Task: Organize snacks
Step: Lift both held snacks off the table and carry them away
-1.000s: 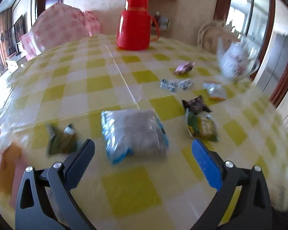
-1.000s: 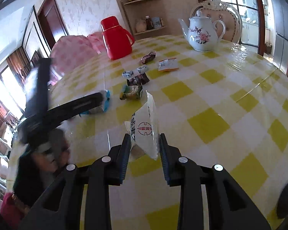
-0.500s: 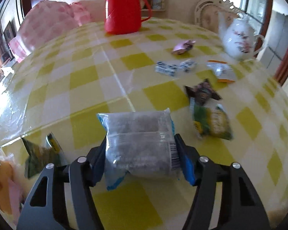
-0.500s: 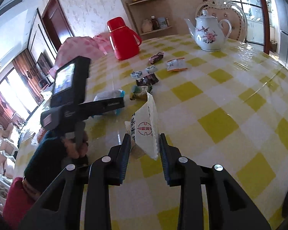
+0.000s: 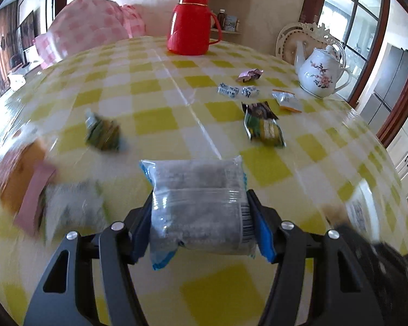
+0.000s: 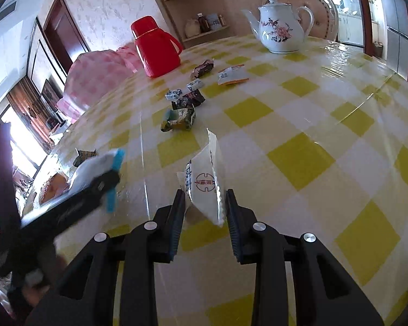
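My left gripper [image 5: 200, 212] is shut on a clear packet with blue ends and grey snack inside [image 5: 198, 201], held over the yellow-check table [image 5: 155, 116]. In the right wrist view that left gripper [image 6: 95, 187] shows blurred at the left with its packet [image 6: 95, 165]. My right gripper [image 6: 205, 198] is shut on a white packet with red print [image 6: 206, 182], which stands on edge between the pads. A green packet [image 5: 263, 130], a dark wrapper [image 5: 258, 108] and two blue-and-white candies [image 5: 227, 90] lie mid-table.
At the far side stand a red thermos [image 5: 191, 24] and a flowered white teapot [image 5: 321, 78]. An orange-and-white packet [image 5: 287, 100] and a pink wrapper [image 5: 250, 74] lie near the teapot. At the left lie a green packet [image 5: 103, 133], an orange bun packet [image 5: 19, 179] and a blurred pale packet [image 5: 73, 212].
The left gripper closed on the blue-ended packet, then carried it left and nearer, towards the snacks at the table's left. The right gripper still holds the white packet, barely moved.
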`<move>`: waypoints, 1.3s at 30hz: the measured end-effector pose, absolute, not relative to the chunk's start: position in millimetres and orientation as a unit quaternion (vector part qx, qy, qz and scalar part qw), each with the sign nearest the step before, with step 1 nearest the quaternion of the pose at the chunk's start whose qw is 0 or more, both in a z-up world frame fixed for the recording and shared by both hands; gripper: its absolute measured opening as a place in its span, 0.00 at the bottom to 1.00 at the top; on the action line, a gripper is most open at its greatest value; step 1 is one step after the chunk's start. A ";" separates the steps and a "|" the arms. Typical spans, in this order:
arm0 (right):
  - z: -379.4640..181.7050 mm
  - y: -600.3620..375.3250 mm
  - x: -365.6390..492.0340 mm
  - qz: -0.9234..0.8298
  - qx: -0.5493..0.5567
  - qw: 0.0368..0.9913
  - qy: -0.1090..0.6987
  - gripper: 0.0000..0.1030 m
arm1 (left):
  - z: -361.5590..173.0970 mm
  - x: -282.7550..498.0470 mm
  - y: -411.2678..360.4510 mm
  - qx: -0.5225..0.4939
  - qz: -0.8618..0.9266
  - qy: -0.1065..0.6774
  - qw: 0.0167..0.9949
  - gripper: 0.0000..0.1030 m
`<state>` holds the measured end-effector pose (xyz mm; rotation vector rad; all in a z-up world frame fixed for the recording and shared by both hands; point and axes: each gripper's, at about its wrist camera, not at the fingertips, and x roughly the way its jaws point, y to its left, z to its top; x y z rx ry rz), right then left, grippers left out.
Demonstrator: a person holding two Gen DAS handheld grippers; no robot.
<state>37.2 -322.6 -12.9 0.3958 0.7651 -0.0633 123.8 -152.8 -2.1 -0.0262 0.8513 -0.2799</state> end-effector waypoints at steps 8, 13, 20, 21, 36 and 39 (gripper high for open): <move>-12.8 -311.9 18.7 -0.004 0.211 0.905 0.369 0.29 | 14.9 48.2 -115.1 -0.035 -0.133 0.382 0.914 0.62; 0.3 -294.5 -19.8 0.009 0.198 0.917 0.346 0.29 | 20.6 19.4 -93.3 -0.060 -0.128 0.372 0.917 0.62; 4.4 -279.2 -81.7 0.039 0.228 0.915 0.329 0.29 | 18.5 -29.5 -65.6 -0.088 -0.122 0.366 0.918 0.62; 4.1 -277.0 -87.9 0.045 0.233 0.914 0.329 0.29 | 19.2 -37.4 -61.3 -0.092 -0.124 0.364 0.918 0.62; 5.1 -208.8 -152.8 0.115 0.196 0.910 0.348 0.29 | 39.7 -132.3 -11.9 -0.071 -0.107 0.343 0.931 0.62; 13.9 -189.6 -163.9 0.133 0.175 0.914 0.340 0.29 | 45.8 -153.2 7.6 -0.062 -0.096 0.337 0.935 0.62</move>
